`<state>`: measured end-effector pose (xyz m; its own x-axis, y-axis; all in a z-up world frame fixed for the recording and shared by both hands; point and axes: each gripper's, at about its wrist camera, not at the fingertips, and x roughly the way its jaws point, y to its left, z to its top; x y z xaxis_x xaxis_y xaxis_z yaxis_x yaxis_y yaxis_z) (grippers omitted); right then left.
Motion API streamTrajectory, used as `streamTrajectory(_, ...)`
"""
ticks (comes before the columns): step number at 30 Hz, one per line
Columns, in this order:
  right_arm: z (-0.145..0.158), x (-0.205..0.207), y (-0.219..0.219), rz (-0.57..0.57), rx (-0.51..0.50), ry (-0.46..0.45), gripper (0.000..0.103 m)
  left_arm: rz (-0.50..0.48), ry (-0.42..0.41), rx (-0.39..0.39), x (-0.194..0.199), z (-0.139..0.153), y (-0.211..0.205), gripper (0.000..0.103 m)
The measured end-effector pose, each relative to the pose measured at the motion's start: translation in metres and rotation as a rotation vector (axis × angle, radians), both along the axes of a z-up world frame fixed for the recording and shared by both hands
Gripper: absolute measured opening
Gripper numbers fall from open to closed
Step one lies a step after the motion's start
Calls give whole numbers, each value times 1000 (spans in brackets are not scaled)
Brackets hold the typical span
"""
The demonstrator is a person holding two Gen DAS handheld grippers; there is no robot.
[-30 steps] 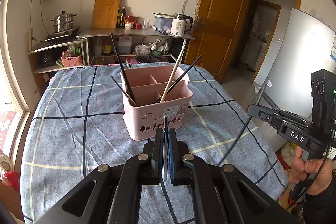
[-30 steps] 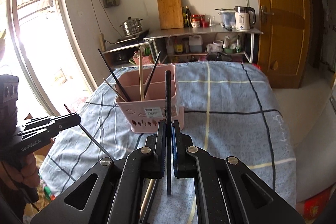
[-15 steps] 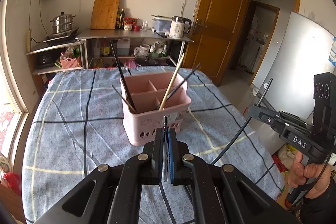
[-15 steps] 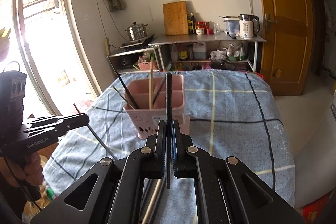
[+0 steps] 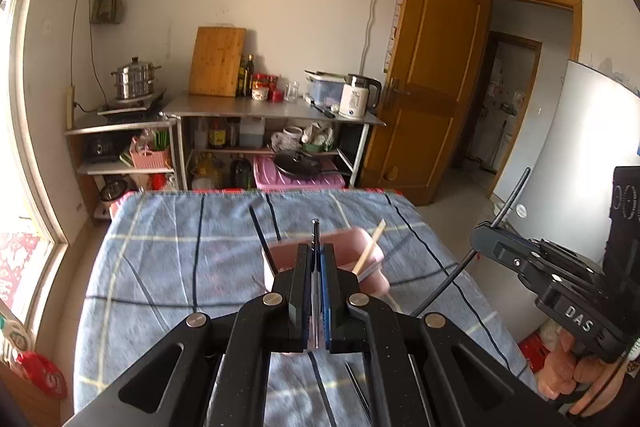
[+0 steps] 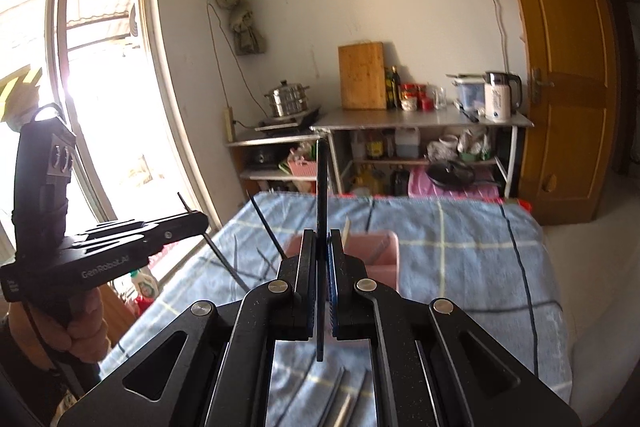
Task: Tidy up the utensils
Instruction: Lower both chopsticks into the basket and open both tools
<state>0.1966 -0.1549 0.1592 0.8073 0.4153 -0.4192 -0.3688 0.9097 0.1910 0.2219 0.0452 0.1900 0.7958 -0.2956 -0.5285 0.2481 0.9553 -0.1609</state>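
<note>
Clearly both pairs of fingers are clamped on a utensil: the left gripper (image 5: 316, 291) pinches a thin metal chopstick (image 5: 315, 231) whose tip pokes up just past its fingers (image 5: 301, 283), and the right gripper (image 6: 321, 287) pinches a dark chopstick (image 6: 321, 187) that stands upright well above its fingers (image 6: 308, 279) and hangs a little below them. Ahead of both, on the checked blue cloth (image 5: 168, 267) over the tabletop, sits the pink utensil basket (image 6: 376, 259), blurred in both views and partly hidden behind the fingers; a pale wooden chopstick (image 5: 370, 247) and a few dark ones already lean in it. More utensils (image 6: 344, 399) lie on the cloth just below the right gripper. The step in hand looks like carrying the two held sticks to the basket, so a good delivery means bringing each gripper over an open compartment, tipping the stick so its lower end points down into that compartment, lowering until the end is inside the wall, and only then easing the fingers apart. One gripper should go in at a time, since the leaning sticks crowd the opening and a knock could tip the light basket.
</note>
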Motion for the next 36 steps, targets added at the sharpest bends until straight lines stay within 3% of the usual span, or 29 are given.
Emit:
streamTrajectory(5,16,17,10,5,2,-43,5,16,-21,0,22,8,3,4)
streamTrajectory(11,19,36,20,-1,10,-61,5,29,-9,-8,50,-1,5,4)
streamTrajectory(28,-41,66,36,-7,-46,39,5,18,104,-33,78,-73,8,4)
streamTrajectory(36,-59,70,33,-16,-50,93,5,12,135,-30,78,-91,11,4)
